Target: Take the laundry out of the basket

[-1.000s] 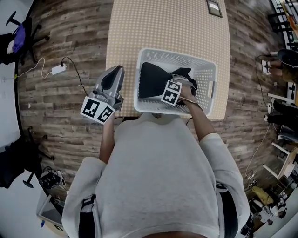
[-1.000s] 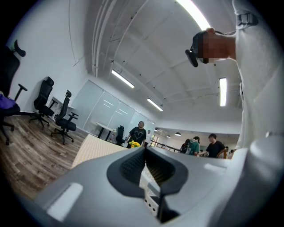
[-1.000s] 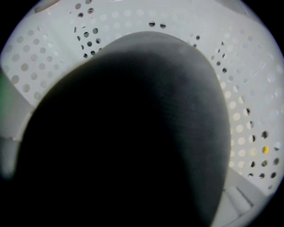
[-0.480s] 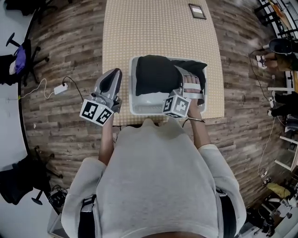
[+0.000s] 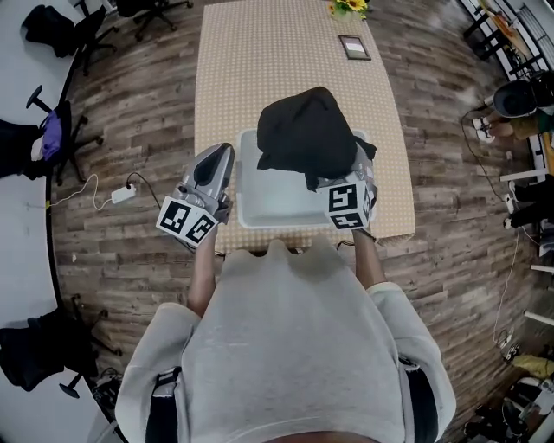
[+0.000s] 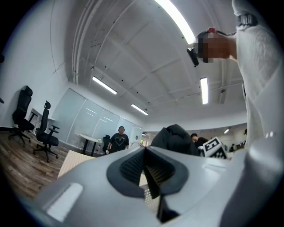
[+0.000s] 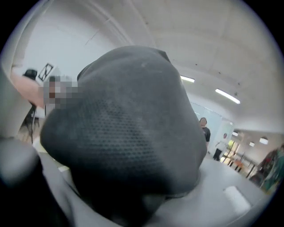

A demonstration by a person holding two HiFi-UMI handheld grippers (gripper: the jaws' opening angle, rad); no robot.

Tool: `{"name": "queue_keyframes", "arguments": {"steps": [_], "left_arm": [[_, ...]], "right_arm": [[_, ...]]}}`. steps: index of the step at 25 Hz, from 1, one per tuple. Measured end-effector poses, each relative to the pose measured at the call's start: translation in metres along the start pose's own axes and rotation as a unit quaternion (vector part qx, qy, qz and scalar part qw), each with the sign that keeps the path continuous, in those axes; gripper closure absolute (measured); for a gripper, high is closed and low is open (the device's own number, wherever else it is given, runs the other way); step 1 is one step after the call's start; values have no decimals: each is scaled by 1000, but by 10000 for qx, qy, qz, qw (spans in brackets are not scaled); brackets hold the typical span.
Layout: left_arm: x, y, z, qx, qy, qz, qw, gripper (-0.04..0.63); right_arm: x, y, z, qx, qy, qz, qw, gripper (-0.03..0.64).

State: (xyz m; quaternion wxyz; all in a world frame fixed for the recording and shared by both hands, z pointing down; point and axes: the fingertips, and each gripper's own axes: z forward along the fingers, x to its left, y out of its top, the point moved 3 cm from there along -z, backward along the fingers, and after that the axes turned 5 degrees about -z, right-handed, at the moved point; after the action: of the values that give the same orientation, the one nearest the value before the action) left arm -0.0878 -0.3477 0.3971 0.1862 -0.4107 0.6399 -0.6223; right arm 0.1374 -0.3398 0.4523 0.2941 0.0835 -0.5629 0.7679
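- Hard to see much of the right gripper (image 5: 343, 185). In its own view the black garment (image 7: 128, 128) fills nearly the whole picture and covers the jaws. From the head view, its front end is buried in the cloth and it's clamped on the garment.
- The garment (image 5: 306, 132) is up over the white basket (image 5: 260, 203), hiding the basket's far rim and most of its right wall.
- The garment is a crumpled lump, about as wide as it is long, so I can't call a long axis. The bulk sits toward the far end of the table (image 5: 260, 60), and a loose corner droops down near the gripper.
- The left gripper (image 5: 223, 157) is out just left of the basket, pointing up the table. Its jaws are pinched together at the tips with nothing in them (image 6: 145, 153).
- The basket is at the near end of the table, long side running across it.
- Farther up the table there's a small picture frame (image 5: 353, 47), with yellow flowers (image 5: 344, 7) cut off by the top edge.
- On the wood floor to the left there's a power strip (image 5: 122, 194) with its cable, plus office chairs (image 5: 52, 138).
- The left gripper view catches a person in a black top (image 6: 119, 141) well back in the room, too small to make out more.
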Motion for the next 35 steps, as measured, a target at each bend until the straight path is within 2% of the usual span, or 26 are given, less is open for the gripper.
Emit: {"name": "queue_keyframes", "arguments": {"steps": [2,4,6,7,11,15,22,29,35], "left_arm": [[-10,1,1,-23,21,58,10000,588],[-23,2,2,-31,65,127,9999,588],[-38,0,0,-1,127,180,9998,588],[-45,-1,-2,27,163,205,9997,588],[-64,-10,-18,206,334,356,9986,588],[-74,-18,-36,261,424,333,9982,588],[-102,-17,-55,191,62,359,9992,588],[-131,-14,-127,119,-155,327,9993,588],[-155,-7,-203,62,-296,307,9991,588]], "right_arm": [[-11,8,-10,-559,281,1192,9909,368],[-21,10,-22,-1080,564,2201,9678,368],[-27,7,-34,-1395,735,2722,9492,368],[-29,5,-39,-1465,780,2820,9449,368],[-28,0,-55,-1526,822,2775,9450,368],[-20,-2,-72,-1560,837,2760,9447,368],[-4,15,-120,-1744,684,2634,9463,367],[34,48,-201,-2174,421,2395,9453,365],[95,58,-261,-2131,187,2166,9525,365]]}}
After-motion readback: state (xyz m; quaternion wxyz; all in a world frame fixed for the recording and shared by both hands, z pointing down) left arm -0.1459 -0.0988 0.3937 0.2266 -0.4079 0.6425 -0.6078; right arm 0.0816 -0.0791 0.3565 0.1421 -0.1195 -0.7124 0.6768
